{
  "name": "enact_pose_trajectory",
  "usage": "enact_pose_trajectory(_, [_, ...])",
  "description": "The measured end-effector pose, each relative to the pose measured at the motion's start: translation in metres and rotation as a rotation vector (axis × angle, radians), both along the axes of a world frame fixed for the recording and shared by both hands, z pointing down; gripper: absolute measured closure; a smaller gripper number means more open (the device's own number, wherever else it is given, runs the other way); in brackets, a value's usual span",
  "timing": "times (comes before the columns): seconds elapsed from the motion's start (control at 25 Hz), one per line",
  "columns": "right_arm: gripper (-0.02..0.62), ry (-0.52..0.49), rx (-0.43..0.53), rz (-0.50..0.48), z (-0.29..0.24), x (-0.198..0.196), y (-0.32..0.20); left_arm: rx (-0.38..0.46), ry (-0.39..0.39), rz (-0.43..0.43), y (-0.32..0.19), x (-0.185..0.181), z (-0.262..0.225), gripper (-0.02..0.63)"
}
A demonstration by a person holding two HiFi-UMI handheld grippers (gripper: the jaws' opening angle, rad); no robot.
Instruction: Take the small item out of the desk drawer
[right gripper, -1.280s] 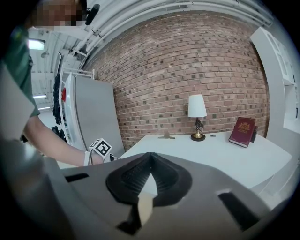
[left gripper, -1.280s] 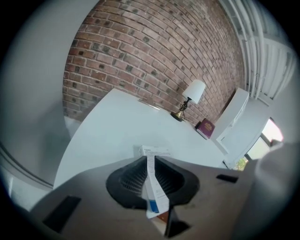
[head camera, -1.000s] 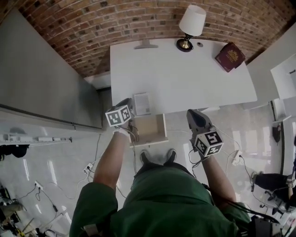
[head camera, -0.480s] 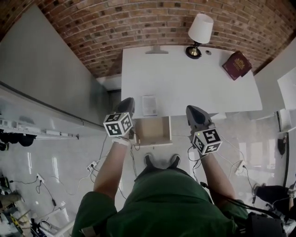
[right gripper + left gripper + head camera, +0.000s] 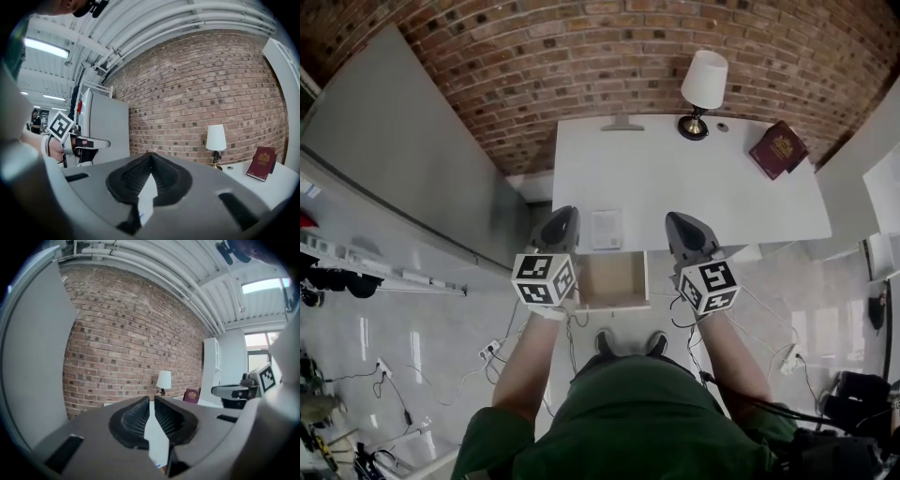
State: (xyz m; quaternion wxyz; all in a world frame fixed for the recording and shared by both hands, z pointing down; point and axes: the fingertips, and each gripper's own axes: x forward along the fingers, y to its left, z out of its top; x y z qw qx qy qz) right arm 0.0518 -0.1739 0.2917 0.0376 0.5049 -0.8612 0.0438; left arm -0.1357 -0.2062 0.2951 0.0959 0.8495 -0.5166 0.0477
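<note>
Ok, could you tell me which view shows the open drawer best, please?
The head view: it looks straight down into the open drawer, pulled out from under the desk. Both gripper views point across the desk at the brick wall and show nothing of the drawer.

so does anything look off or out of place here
Only the drawer stands pulled out at the front edge of the desk. The lamp is upright, the red book lies flat; nothing looks spilled or damaged.
</note>
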Motion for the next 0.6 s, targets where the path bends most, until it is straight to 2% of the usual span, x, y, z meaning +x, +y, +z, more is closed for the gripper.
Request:
enact_pose_trajectory(0.28, [0.592,0.015,0.14,0.035,-0.052,0.007,0.002,0.089,-0.008,0.008,0.007,0.005,-0.043,0.581])
enact_pose_trajectory(0.6, [0.592,0.026,0.222,0.074,-0.089,0.029,0.011,0.211,-0.009,-0.009,0.016,0.009,-0.093,0.581])
